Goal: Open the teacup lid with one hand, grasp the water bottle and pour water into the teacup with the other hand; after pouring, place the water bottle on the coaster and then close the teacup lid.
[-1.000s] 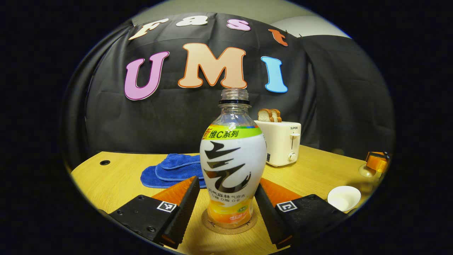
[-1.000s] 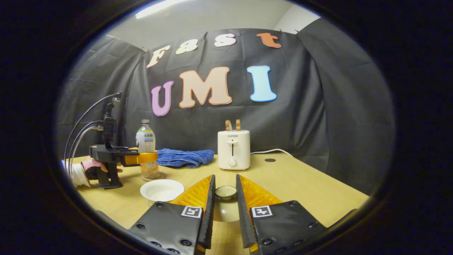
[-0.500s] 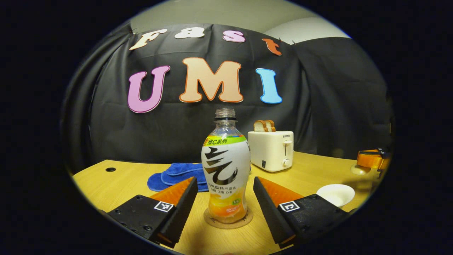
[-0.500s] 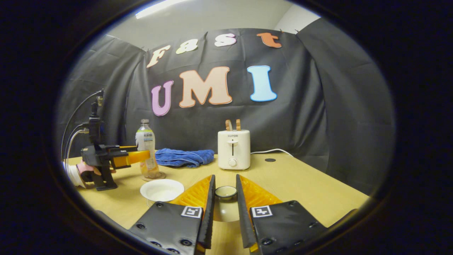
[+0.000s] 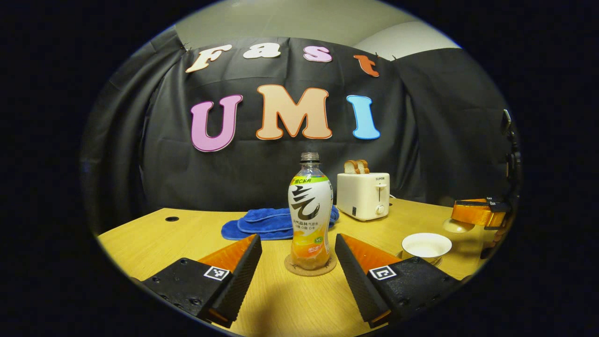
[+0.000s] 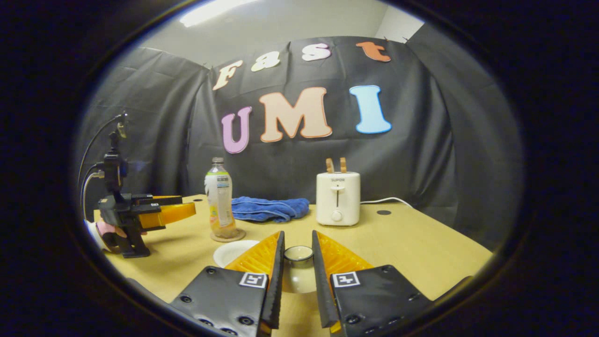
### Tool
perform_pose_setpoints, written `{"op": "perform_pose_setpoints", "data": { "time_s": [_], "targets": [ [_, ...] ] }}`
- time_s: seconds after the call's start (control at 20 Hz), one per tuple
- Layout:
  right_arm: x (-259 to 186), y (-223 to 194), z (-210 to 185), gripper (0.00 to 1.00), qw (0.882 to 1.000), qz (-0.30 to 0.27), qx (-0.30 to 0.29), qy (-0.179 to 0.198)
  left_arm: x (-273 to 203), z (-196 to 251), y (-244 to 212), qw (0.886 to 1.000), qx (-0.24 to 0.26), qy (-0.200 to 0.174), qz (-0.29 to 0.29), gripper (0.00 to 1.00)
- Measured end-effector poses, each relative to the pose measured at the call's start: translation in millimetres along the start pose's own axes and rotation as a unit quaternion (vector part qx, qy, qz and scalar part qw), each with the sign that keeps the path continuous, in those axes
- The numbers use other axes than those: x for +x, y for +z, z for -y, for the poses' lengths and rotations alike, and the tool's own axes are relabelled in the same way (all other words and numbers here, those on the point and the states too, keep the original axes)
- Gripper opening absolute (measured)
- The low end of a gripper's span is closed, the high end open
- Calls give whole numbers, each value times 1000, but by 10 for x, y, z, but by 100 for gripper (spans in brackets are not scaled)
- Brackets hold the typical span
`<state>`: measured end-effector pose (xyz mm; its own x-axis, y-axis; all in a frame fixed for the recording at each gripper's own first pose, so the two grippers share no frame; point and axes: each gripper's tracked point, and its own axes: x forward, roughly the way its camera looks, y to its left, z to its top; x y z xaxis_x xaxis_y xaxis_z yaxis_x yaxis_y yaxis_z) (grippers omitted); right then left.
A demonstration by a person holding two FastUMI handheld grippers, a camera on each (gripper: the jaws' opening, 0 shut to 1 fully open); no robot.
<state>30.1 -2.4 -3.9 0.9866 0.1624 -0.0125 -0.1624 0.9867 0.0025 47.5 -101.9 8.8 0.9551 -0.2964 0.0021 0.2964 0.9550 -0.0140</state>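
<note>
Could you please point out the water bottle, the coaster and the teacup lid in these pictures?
water bottle (image 5: 310,206): left gripper view, label.
coaster (image 5: 327,268): left gripper view, right rim.
teacup lid (image 6: 298,253): right gripper view, knob.

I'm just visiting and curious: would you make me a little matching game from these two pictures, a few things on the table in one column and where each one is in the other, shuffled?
Things:
1. water bottle
2. bread slices
3. teacup lid
4. blue towel

Places:
A. between the right gripper's fingers
B. standing upright on the coaster
C. sticking out of the toaster
D. lying on the table behind the bottle

Pairs: 1-B, 2-C, 3-A, 4-D
</note>
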Motion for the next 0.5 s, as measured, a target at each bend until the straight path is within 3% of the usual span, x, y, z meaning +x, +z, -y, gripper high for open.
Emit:
{"op": "perform_pose_setpoints", "data": {
  "time_s": [0.15, 0.5],
  "targets": [
    [97, -17, -280, 36, 999, -3, 0, 34, -86, -48, -2, 1000, 1, 18, -2, 92],
    [301, -75, -575, 36, 998, -19, 1, 62, -158, -124, 5, 999, 1, 39, -3, 92]
  ]
}}
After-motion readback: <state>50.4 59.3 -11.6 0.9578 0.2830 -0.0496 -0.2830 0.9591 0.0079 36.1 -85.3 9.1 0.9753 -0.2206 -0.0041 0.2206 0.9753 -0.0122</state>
